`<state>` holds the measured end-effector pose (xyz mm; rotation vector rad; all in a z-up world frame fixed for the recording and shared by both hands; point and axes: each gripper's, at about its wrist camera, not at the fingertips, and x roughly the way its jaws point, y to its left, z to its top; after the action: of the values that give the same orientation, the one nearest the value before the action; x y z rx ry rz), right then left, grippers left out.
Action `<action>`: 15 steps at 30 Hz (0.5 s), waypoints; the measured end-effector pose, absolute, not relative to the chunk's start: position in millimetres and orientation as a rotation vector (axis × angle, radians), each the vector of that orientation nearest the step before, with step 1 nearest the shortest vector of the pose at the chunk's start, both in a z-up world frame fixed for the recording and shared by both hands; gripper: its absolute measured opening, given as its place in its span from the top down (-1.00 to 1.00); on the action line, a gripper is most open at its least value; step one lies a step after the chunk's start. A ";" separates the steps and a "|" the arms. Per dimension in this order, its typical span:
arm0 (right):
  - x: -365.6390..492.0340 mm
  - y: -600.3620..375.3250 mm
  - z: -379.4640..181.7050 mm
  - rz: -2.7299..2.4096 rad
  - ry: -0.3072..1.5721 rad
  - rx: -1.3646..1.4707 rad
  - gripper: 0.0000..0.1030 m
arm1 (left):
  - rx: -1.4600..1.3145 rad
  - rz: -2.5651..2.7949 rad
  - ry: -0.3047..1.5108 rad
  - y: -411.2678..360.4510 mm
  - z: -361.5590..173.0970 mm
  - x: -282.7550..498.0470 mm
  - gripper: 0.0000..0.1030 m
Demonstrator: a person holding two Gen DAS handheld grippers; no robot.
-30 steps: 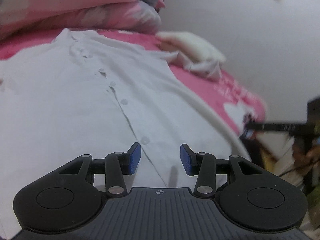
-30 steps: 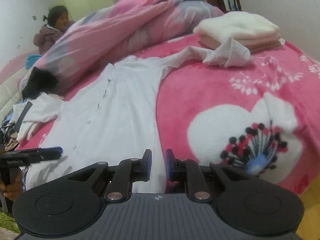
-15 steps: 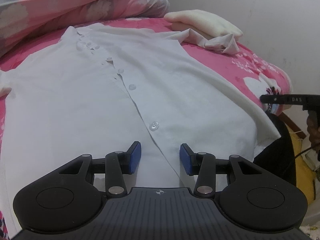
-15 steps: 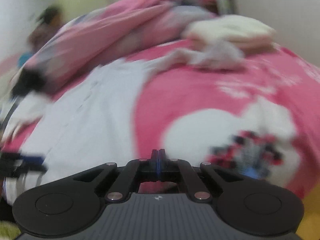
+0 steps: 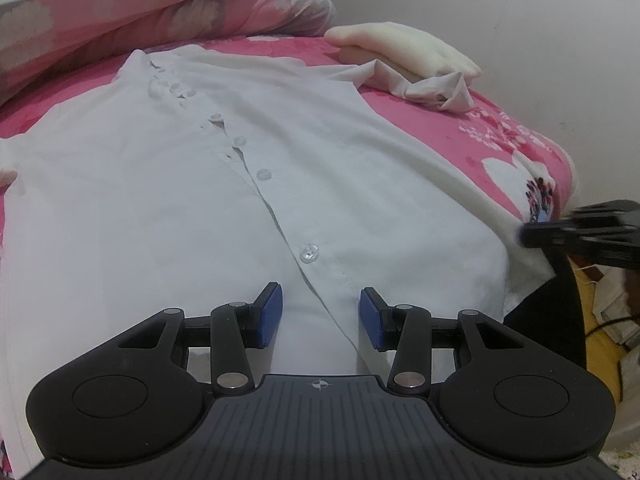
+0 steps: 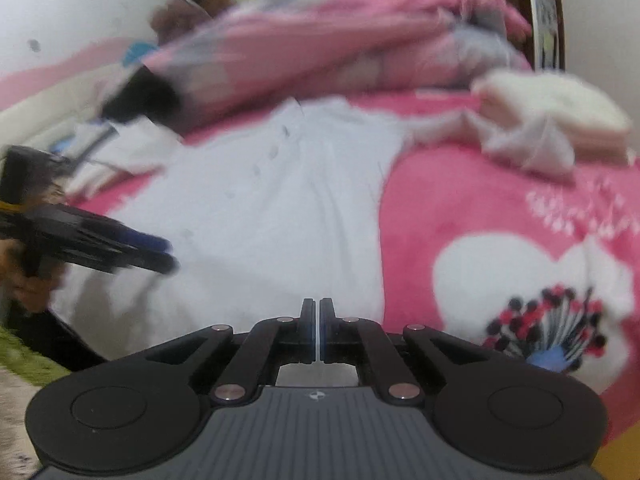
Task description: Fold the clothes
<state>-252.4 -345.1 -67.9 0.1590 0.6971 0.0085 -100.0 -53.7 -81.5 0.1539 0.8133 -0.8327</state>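
Observation:
A white button-front shirt (image 5: 192,208) lies spread face up on the pink bed cover (image 5: 516,148), collar at the far end. My left gripper (image 5: 320,316) hovers open over the hem, its blue pads on either side of the button placket with nothing between them. My right gripper (image 6: 316,326) is shut, fingertips low over the shirt (image 6: 272,216) near its right side edge; I see no cloth clearly pinched. The left wrist view shows that right gripper (image 5: 532,236) blurred at the shirt's right hem corner. The left gripper (image 6: 162,254) appears blurred at the left of the right wrist view.
A bunched pink floral quilt (image 5: 160,8) fills the back of the bed. A folded cream stack (image 5: 404,48) with the shirt's crumpled sleeve (image 5: 440,88) sits at the far right by the wall. A person (image 6: 200,4) sits at the far left. Green rug (image 6: 24,360) lies below.
The right gripper's jaws went from slightly apart to shut. It rolled and moved left, from above the pink cover to over the shirt. The left gripper has stayed open above the hem.

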 end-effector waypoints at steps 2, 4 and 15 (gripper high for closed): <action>-247.4 -361.1 -75.7 -0.138 0.748 0.158 1.00 | 0.150 -0.837 0.814 -52.9 -81.9 -99.5 0.17; -262.3 -369.7 -68.0 -0.172 0.725 0.225 0.98 | 0.146 -0.841 0.814 -52.3 -82.2 -99.0 0.17; -285.8 -339.7 -59.2 -0.058 0.738 0.366 0.96 | 0.155 -0.859 0.816 -52.6 -81.8 -97.9 0.16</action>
<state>-285.8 -339.7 -59.2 0.3656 0.7377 -0.0577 -97.9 -52.6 -81.8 0.1554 0.8156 -0.8594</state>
